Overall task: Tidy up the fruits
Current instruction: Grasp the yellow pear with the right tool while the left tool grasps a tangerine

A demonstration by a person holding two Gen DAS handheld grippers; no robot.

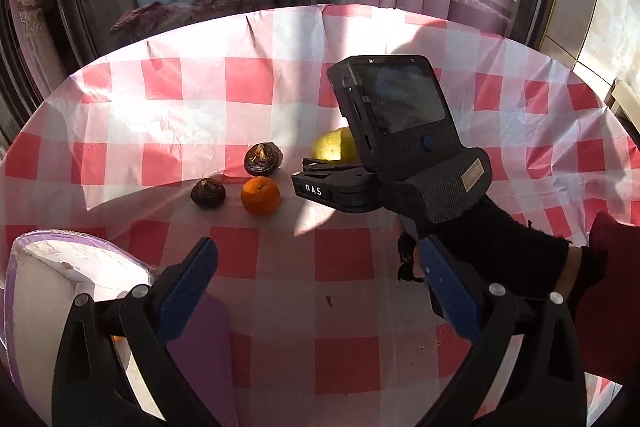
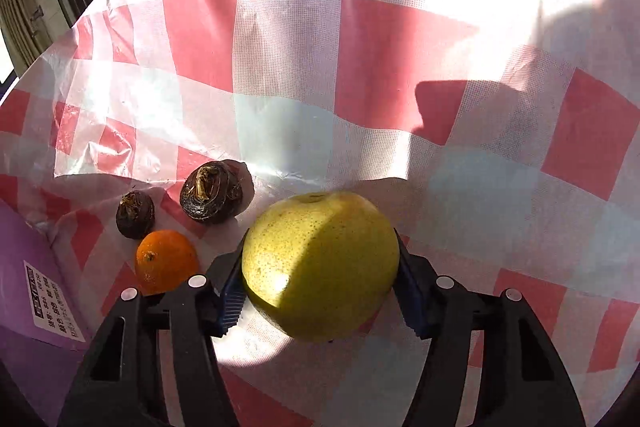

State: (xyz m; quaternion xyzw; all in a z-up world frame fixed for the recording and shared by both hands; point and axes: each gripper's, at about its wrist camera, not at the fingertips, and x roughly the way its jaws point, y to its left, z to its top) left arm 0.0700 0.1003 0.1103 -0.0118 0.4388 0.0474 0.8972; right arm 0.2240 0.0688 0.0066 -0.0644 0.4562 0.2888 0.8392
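Lilac and white, a cardboard box [image 1: 60, 267] sits at the near-left edge of the red-and-white checked worktop [image 1: 248, 83], cut off by the picture edge; a sliver of orange shows inside, too little to identify. Four fruits lie beyond the box: one large yellow-green pear [image 2: 320, 263], one small orange mandarin [image 2: 166, 261] and two dark brown wrinkled fruits [image 2: 216, 197]. The right tool [image 2: 320, 291] is clenched on the pear, farthest from the box. The left tool [image 1: 316, 303] hangs released, nothing between its blue pads.
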